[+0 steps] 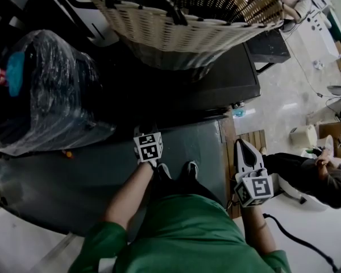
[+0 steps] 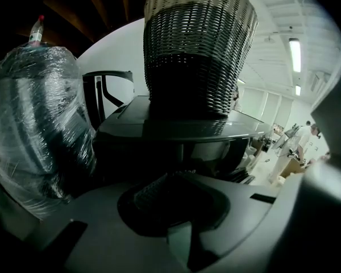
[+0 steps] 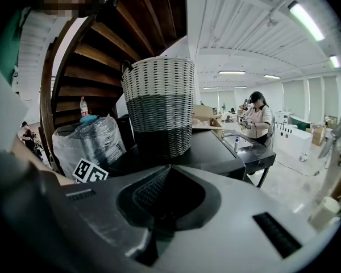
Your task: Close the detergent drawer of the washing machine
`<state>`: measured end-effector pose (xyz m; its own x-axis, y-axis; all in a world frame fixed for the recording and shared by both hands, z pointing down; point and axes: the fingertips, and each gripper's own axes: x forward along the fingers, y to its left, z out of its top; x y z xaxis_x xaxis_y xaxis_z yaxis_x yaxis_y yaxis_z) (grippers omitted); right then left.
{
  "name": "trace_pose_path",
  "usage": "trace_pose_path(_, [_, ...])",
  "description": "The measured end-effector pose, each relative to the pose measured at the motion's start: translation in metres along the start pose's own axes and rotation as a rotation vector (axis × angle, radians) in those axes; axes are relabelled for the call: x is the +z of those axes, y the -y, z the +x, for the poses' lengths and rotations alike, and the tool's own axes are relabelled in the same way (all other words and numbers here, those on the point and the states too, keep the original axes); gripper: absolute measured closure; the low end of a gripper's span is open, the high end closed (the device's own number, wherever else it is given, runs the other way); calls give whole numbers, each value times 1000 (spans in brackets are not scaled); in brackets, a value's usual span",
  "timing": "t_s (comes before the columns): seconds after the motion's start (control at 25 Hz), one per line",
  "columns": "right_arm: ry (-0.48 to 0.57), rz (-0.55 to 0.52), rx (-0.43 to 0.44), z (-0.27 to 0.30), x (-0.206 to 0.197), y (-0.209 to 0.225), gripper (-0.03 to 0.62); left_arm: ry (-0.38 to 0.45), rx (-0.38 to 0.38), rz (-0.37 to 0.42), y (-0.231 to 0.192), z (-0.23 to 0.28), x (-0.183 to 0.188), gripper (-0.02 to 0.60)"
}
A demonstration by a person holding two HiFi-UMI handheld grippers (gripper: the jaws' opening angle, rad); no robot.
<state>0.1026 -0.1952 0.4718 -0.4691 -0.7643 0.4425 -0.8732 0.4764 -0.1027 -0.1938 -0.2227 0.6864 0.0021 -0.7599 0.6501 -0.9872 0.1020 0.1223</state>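
Straight ahead of the person, the dark washing machine (image 1: 221,81) is seen; its detergent drawer cannot be made out. A plastic-wrapped bundle (image 1: 45,90) is set at its left, and 1 wicker basket (image 1: 182,21) is carried on its lid. The left tongs (image 2: 173,175) are held close to the machine's front, jaws together with nothing between. The right tongs (image 1: 242,149), likewise together and empty, are held off its right corner.

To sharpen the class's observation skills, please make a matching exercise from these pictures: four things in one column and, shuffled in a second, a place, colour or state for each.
Things:
1. wicker basket
2. bundle
3. right gripper
4. bottle

Descriptions:
a. jaws together, nothing held
b. wrapped in clear film
c. red cap
d. stands on the dark machine top

Pairs: 1-d, 2-b, 3-a, 4-c.
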Motion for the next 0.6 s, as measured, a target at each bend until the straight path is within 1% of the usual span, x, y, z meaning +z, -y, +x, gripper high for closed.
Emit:
trace_pose_path(0.12, [25,5,9,-4,5,-3,571,-11,-37,30,1,-3,0,526])
trace_pose_path(0.2, [44,3,16,-7,10,-6,571,4,-49,26,-2,-13,2,527])
trace_pose_path(0.4, [79,3,31,-15,21,-9,571,97,-51,-24,-14,-59,18,526])
trace_pose_path(0.48, [91,-4,41,-16,26,-11,571,138,-71,-46,-11,-79,30,526])
trace_pose_path(0.6, [104,-28,61,-18,34,-17,571,185,-112,-112,-3,-110,46,526])
